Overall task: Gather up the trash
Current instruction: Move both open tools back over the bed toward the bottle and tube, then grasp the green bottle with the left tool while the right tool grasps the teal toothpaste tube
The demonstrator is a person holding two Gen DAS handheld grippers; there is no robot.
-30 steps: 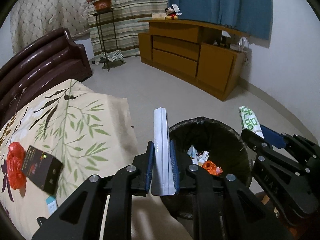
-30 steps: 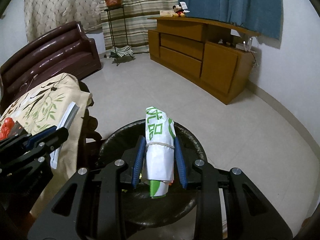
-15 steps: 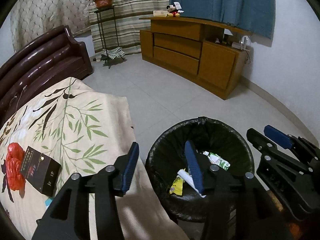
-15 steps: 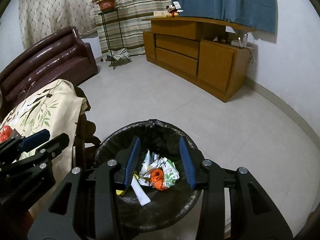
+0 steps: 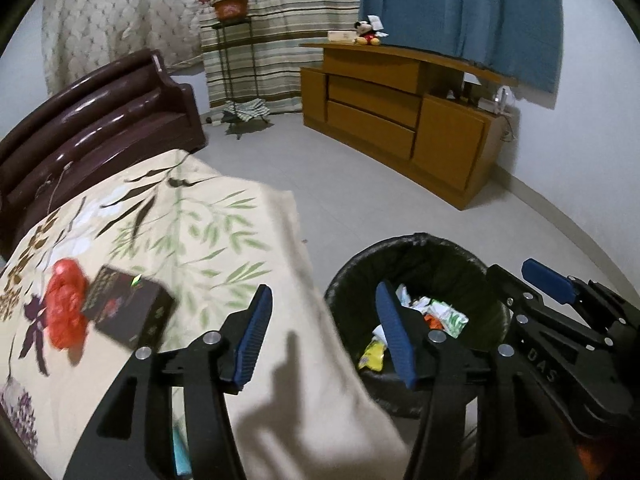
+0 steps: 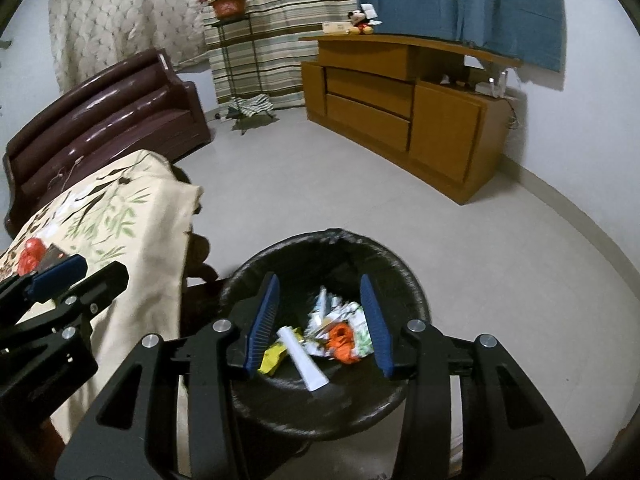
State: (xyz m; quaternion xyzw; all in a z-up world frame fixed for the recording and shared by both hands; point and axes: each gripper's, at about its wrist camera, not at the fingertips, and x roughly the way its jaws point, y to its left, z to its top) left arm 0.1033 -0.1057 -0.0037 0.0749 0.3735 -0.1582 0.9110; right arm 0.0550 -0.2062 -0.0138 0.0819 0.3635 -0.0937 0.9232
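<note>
Both the left gripper [image 5: 326,336] and the right gripper [image 6: 322,322] have jaws apart, empty, near the black trash bin [image 6: 400,276].

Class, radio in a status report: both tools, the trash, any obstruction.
Left tool open, empty. Right tool open, empty, above black-lined round bin. Black box and red wrapper uncollected on floral cloth. Nothing obstructing.

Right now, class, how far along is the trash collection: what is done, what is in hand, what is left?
Done: the bin holds wrappers, including a white tube and orange scrap. In hand: nothing; the left gripper and right gripper are both open and empty. Left: the black box and red bag lie on the tablecloth, probably next.
</note>
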